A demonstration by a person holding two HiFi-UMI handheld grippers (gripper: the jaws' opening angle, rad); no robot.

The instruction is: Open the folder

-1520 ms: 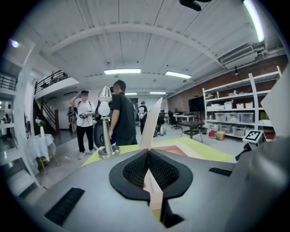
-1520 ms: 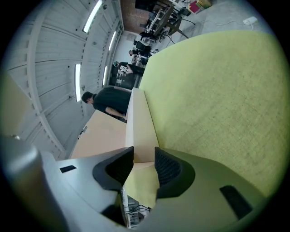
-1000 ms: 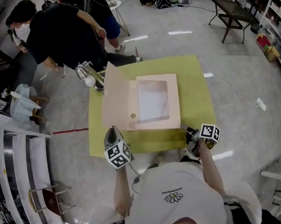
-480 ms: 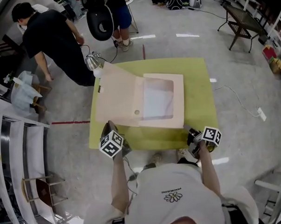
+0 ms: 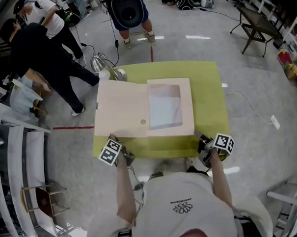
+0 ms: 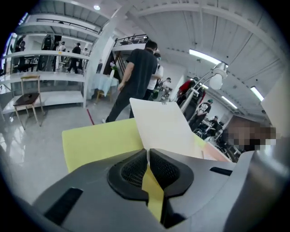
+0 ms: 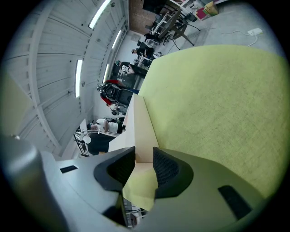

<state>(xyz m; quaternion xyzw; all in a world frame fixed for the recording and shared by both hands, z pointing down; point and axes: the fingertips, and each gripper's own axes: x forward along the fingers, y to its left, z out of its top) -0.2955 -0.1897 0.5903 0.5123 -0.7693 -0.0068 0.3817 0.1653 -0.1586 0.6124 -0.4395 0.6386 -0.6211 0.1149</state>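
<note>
- folder (image 5: pixel 186 109) lies open on green bench (image 5: pixel 206 83), cover (image 5: pixel 121 109) flat out to the left
- left gripper (image 5: pixel 113 139): jaws pressed almost together, pinching cover's near corner; corner tip hidden between the pads
- right gripper (image 5: pixel 196 134): jaws wider, clamped on folder's thick near right corner
- pale sheet inside, unreadable
- both forearms partly cut off by the person's torso

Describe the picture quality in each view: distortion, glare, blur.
Head view: evenly lit and sharp, with the shelves bowed at the edges and pale glare streaks on the floor. Left gripper view: strong fisheye with dark corners and bright ceiling lamps. Right gripper view: fisheye, tilted, the folder crisp, the tablecloth bulging.
</note>
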